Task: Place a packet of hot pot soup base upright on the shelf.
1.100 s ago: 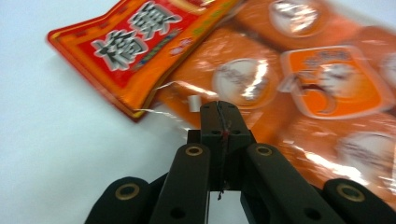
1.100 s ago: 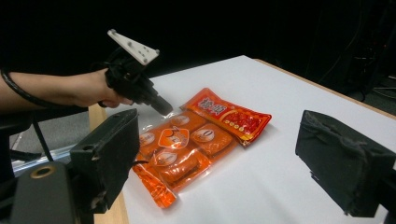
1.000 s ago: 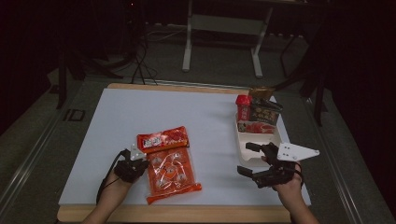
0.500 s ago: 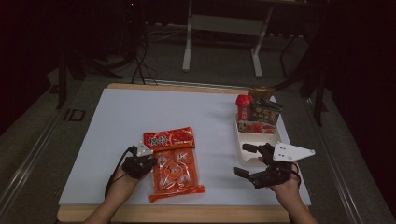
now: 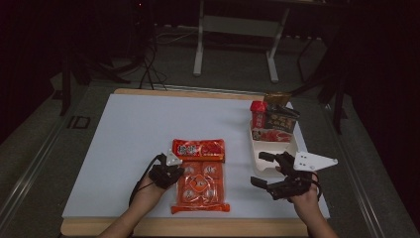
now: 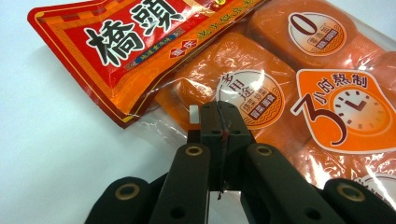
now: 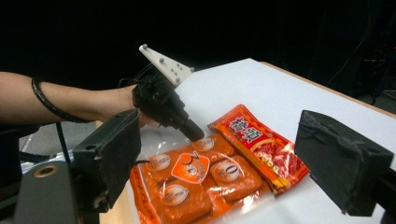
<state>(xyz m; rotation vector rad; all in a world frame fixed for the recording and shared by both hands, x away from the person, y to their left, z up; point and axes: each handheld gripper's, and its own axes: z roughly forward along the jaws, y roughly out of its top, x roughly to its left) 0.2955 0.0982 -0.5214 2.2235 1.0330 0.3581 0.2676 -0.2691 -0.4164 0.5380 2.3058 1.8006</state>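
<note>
packets: one orange packet (image 5: 200, 184) near the table's (image 5: 129, 134) front edge, one red packet (image 5: 198, 148) overlapping its far end
left gripper (image 6: 219, 116): jaws pressed together, tips on the orange packet's plastic; can't tell if it's pinched
right gripper (image 5: 265, 169): spread wide, holding nothing, beside the white tray (image 5: 258, 157)

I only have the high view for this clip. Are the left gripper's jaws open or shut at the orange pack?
Observer: Shut. The left gripper has its jaws pressed together, tips on the orange pack beside a round label.
Operator: How does the red pack lie?
Observer: The red pack has one corner lying over the orange pack's edge.
Operator: And the right gripper?
Observer: The right gripper is open, jaws wide apart, nothing between them.
</note>
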